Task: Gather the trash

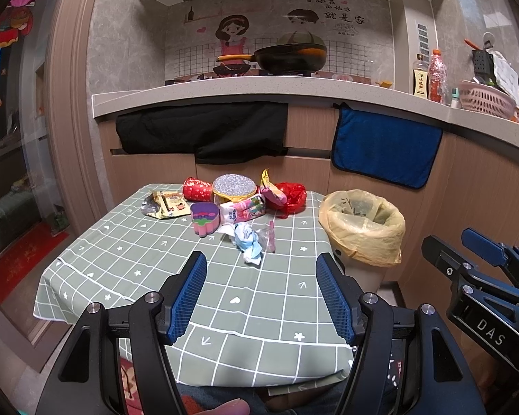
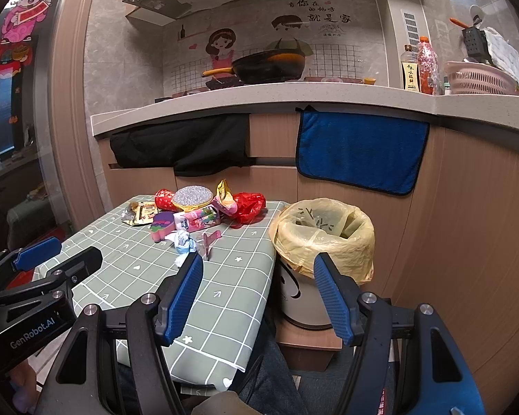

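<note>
**Trash heaped on the checked surface, both jaws empty**

We read "DAS" on the body of the right gripper (image 1: 481, 252) as the left wrist view shows it, and "GenRobot.AI" on the left gripper (image 2: 57, 259) in the right wrist view. The wall decal (image 1: 335, 10) behind the wok (image 1: 290, 57) carries Chinese characters; the sauce bottle (image 1: 421, 79) bears a yellow label too small for us to read.

We find the left gripper's jaws spread wide and holding nothing, levelled over the near half of the surface (image 1: 155, 259). The right gripper's jaws are likewise parted and empty, one finger over the surface's corner, the other before the bin (image 2: 323, 231).

The trash lies ahead of the left jaws: a crumpled tissue (image 1: 247, 240) nearest, a pink tube (image 1: 271, 238) just beside it, then a purple cup (image 1: 205, 219), a pink packet (image 1: 244, 209), a foil wrapper (image 1: 162, 204), a red cup (image 1: 197, 188) and a red bag (image 1: 290, 195) farther off. The bin, lined with a yellow bag, stands beside the surface's edge.
</note>
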### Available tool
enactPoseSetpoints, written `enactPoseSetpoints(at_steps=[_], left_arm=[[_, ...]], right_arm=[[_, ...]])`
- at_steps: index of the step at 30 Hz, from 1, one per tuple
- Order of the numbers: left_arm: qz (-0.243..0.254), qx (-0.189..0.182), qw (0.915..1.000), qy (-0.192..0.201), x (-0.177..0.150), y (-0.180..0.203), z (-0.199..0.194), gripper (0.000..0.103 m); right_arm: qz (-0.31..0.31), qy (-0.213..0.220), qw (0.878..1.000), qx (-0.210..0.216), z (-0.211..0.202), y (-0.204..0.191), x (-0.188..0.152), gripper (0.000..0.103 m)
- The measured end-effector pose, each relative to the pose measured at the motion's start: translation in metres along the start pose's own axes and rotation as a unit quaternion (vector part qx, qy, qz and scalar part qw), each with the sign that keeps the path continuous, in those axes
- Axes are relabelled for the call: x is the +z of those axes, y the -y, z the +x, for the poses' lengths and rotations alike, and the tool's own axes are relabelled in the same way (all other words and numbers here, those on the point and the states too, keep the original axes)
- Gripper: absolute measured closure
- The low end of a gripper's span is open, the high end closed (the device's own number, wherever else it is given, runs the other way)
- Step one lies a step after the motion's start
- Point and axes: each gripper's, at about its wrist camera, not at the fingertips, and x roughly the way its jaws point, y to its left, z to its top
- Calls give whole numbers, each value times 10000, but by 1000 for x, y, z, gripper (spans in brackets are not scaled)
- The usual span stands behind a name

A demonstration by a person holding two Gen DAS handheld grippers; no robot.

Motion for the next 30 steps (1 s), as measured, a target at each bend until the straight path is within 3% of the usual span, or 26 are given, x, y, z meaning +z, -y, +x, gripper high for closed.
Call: enactPoseSetpoints(at_steps=[6, 13, 22, 30], left_arm=[[-42, -136, 9998, -124, 8, -9, 12, 37], [-150, -283, 9993, -198, 22, -34, 49, 37], [-831, -587, 9898, -995, 27, -71, 144, 38], [-1196, -551, 9830, -1276, 36, -72, 238, 44]], right_arm=[[-67, -66, 10000, 21, 6, 0, 2, 39], [-275, 14, 9994, 196, 40, 5, 29, 39], [-237, -80, 9988, 421, 118, 17, 57, 39], [-185, -398, 9977, 510, 198, 32, 57, 39]])
